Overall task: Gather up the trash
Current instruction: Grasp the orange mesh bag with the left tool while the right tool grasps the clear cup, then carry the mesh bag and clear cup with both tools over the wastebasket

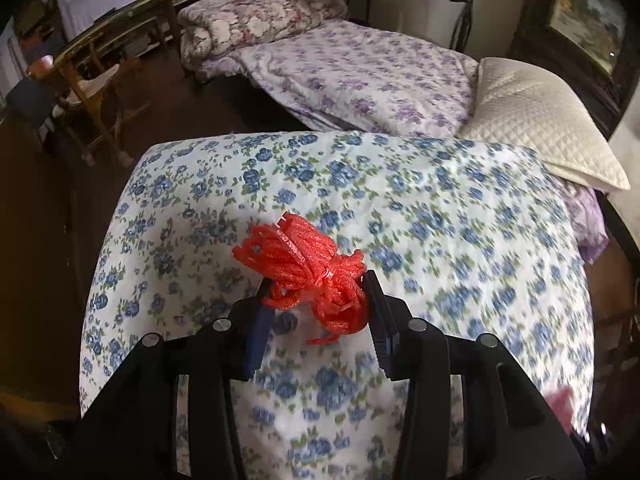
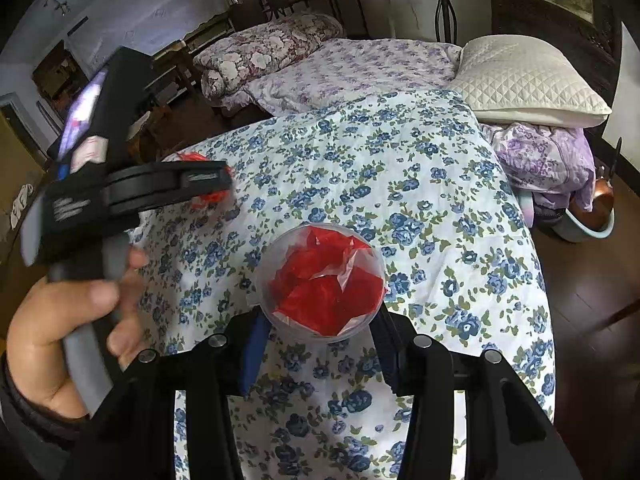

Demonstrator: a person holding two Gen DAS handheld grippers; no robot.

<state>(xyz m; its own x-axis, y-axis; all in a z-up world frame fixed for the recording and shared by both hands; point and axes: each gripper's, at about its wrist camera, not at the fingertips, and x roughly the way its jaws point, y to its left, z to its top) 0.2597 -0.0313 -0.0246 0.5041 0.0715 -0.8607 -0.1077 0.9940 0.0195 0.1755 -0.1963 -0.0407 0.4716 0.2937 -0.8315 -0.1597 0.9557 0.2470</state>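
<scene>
A bundle of red foam netting (image 1: 308,264) lies on the blue-flowered bedspread (image 1: 440,220) near its left edge. My left gripper (image 1: 318,286) has a pad against each side of the bundle and is shut on it. In the right wrist view that same left gripper (image 2: 216,180) is at the left, held by a person's hand (image 2: 60,320), with bits of the red netting (image 2: 208,198) showing around its tips. My right gripper (image 2: 320,320) is shut on a clear plastic cup (image 2: 280,248), held over the bedspread (image 2: 400,160). The cup holds crumpled red scraps (image 2: 324,288).
A white quilted pillow (image 2: 528,80) and a folded purple-flowered quilt (image 1: 360,76) lie beyond the bedspread, with a rolled maroon quilt (image 1: 256,20) further back. Wooden chairs (image 1: 100,80) stand on the dark floor at left. A basin with a copper pot (image 2: 592,216) is at right.
</scene>
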